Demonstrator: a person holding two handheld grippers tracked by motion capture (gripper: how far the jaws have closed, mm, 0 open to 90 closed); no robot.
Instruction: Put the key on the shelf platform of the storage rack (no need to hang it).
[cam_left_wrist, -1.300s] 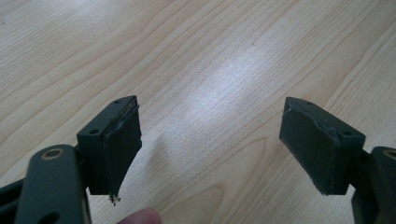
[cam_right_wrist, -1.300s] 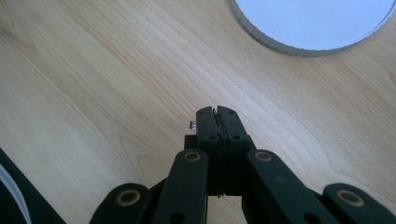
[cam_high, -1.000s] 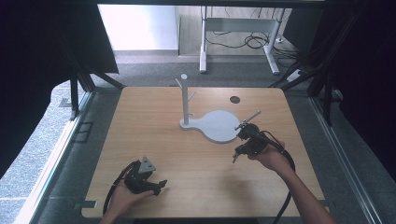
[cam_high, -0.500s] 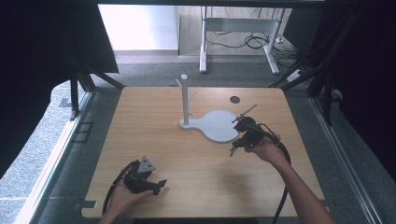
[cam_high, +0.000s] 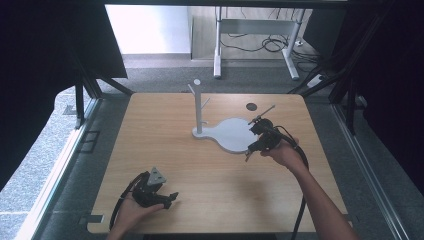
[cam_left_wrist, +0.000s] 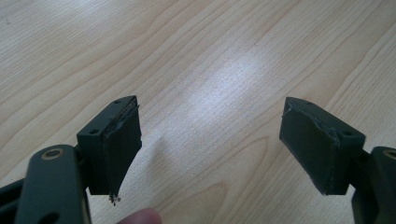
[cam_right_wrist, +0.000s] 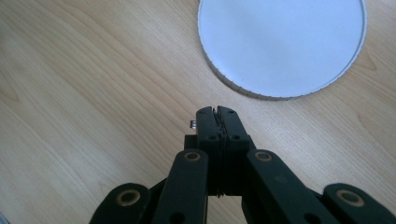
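A white stand rises from the far middle of the wooden table, a thin post with short pegs on a flat round base. My right gripper hovers at the base's right edge, held by a hand. In the right gripper view its jaws are shut with nothing between them, and the round white base lies just ahead on the wood. My left gripper rests near the table's front left in a hand. Its jaws stand wide open over bare wood.
A small dark round hole sits in the tabletop behind the white base. Cables trail from both grippers toward the front edge. Black frame struts flank the table, and a desk frame stands on the floor beyond.
My right gripper has moved a little away from me and leftward, up to the white base's edge. The left gripper has stayed put.
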